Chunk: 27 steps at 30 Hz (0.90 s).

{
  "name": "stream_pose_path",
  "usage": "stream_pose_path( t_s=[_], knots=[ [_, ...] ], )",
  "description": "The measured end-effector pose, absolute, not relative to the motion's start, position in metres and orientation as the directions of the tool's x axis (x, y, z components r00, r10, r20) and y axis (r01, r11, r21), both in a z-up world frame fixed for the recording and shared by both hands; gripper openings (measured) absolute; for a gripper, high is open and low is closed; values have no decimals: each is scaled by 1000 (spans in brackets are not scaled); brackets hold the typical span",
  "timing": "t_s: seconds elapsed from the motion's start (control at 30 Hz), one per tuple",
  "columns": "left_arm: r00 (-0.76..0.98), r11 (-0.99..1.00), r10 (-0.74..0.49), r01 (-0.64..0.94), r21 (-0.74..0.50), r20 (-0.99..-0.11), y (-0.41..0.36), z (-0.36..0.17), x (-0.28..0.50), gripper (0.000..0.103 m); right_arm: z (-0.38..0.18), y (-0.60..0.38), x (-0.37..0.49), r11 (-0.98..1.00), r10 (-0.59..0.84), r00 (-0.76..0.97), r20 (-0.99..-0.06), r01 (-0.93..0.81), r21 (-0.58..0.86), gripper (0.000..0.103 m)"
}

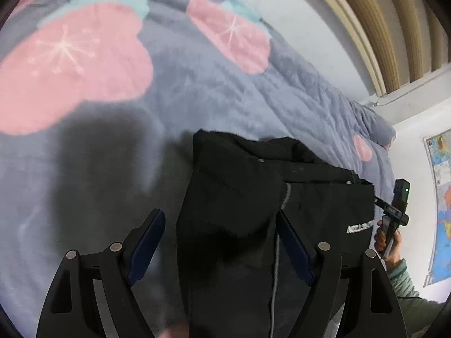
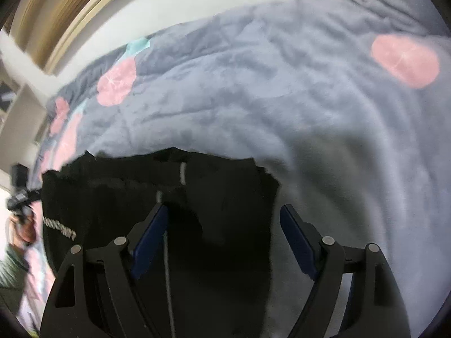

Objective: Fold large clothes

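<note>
- Black fabric: the jacket (image 1: pixel 242 197) lies on the bed, folded into a compact, roughly rectangular bundle, with its near part running out of the bottom of both views.
- Grey zipper line (image 1: pixel 277 253) runs down the jacket's middle; white lettering (image 1: pixel 360 228) sits on the panel toward the person's right side.
- Bedding: a grey-blue fleece blanket (image 1: pixel 197 98) printed with large pink shapes (image 1: pixel 70 67) covers the bed under the jacket.
- Left gripper (image 1: pixel 221 219): jaws spread wide, pads pressing on nothing. The jacket's left edge lies between the fingers in the picture; whether the fingertips touch the cloth cannot be determined from this view.
- Right gripper (image 2: pixel 224 214): jaws spread wide, pinching nothing. Its left finger (image 2: pixel 152 236) is over the black fabric beside the zipper; the other finger is over the blanket, just past the jacket's right edge.
- Right hand (image 1: pixel 387 242) appears at the far edge of the left wrist view, wrapped around a black gripper handle, with a grey-green sleeve (image 1: pixel 406 284) behind it.
- Background: a white wall behind the bed, beige curtain folds (image 1: pixel 394 28) above it, and a coloured map (image 1: pixel 442 197) on the wall at the side.
- Image quality: the right wrist view is motion-blurred, so fine garment detail there is unreliable.
</note>
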State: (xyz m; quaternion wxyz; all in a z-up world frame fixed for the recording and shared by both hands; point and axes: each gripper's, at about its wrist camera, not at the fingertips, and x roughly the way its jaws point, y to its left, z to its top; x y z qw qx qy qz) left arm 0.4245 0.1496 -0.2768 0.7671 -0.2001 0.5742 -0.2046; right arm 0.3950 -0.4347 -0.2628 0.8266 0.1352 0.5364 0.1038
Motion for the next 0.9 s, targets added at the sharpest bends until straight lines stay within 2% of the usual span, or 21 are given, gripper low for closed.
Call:
stream_pose_path(
  t_s=[0.03,0.07,0.1,0.13,0.17,0.27,0.4,0.47,0.57,0.63,0.7,0.8,0.9],
  knots=[
    [263,845,-531,89,-528,-806,145,-278,423,73,-260,-431,394,943,317,420,-851,-42,331,60],
    [259,847,-529,101,-522,-808,140,-277,423,40,-257,-427,392,948,303,429,-851,-50,313,37],
    [252,844,-535,105,-526,-807,137,-277,424,25,-252,-421,388,961,268,443,-855,-60,271,27],
    [267,848,-528,113,-517,-806,133,-272,421,16,-248,-417,384,969,240,457,-856,-64,237,21],
    [303,861,-507,140,-488,-807,129,-263,416,12,-240,-414,377,978,208,483,-851,-71,198,19],
    [377,879,-477,200,-433,-794,122,-231,406,10,-209,-413,370,992,129,546,-828,-65,111,16],
    [513,850,-515,199,-488,-687,130,-179,416,10,-169,-421,391,998,57,635,-770,-16,61,15],
    [549,845,-510,174,-506,-662,129,-168,433,10,-169,-421,411,1000,10,650,-760,14,26,11],
    [532,876,-449,103,-471,-718,121,-188,460,10,-205,-417,448,998,-45,586,-809,53,-17,11],
    [467,913,-361,-1,-409,-807,114,-232,481,10,-241,-411,467,997,-71,513,-856,68,-42,11],
    [398,924,-323,-64,-377,-859,108,-271,488,10,-286,-406,479,997,-57,410,-910,64,-33,11],
    [355,939,-285,-80,-333,-890,98,-308,488,14,-320,-399,480,997,-62,349,-935,57,-45,12],
    [327,939,-287,-90,-332,-900,98,-310,495,17,-323,-402,481,997,-55,346,-937,74,-31,13]
  ],
)
